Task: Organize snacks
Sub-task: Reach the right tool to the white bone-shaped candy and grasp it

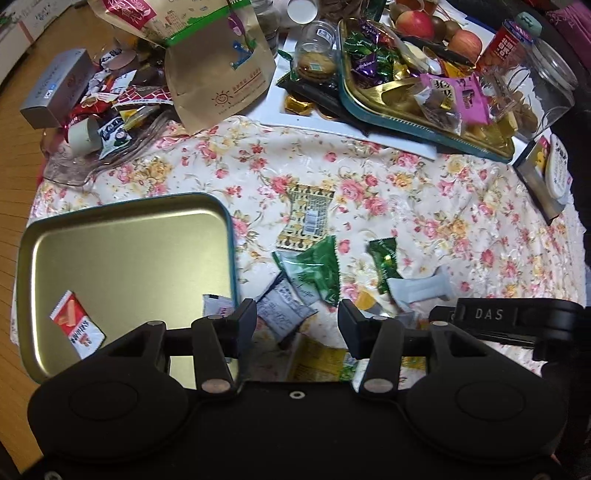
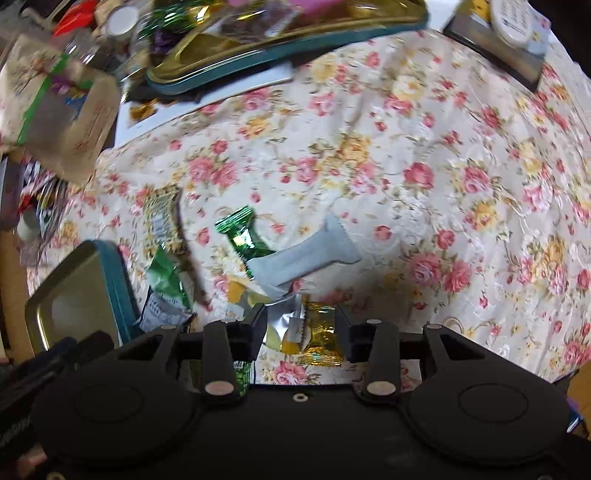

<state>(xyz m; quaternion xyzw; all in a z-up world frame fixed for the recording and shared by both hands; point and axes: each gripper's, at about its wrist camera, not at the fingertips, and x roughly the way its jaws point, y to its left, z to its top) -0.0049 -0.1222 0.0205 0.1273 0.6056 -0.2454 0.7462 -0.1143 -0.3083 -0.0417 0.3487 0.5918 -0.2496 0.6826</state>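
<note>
Floral cloth [image 1: 424,206] in pink and yellow covers the table, and loose snacks lie scattered across its near half. To the left sits a shallow tin tray [image 1: 125,236] with a teal rim, holding a red-and-white packet [image 1: 77,325] near its front corner and a second small packet [image 1: 218,304] at its right edge. Just beside the tray lies a cluster of wrappers: a patterned yellow packet [image 1: 308,216], a green packet [image 1: 317,269], a grey-white packet [image 1: 284,310], a smaller green candy [image 1: 384,260] and a pale grey bar [image 1: 421,288]. The left gripper [image 1: 297,325] hovers over the grey-white packet with its jaws released and nothing between them. The right gripper [image 2: 301,328] is also spread apart, its fingers to either side of a gold-wrapped candy [image 2: 321,332] and a silver packet [image 2: 282,317]; motion blur makes it hard to tell whether the pads touch either. Farther back, a second tin tray [image 1: 406,122] is heaped with purple and green sweets, next to a paper bag [image 1: 218,66], a glass jar [image 1: 546,85] and some apples [image 1: 417,22].
</note>
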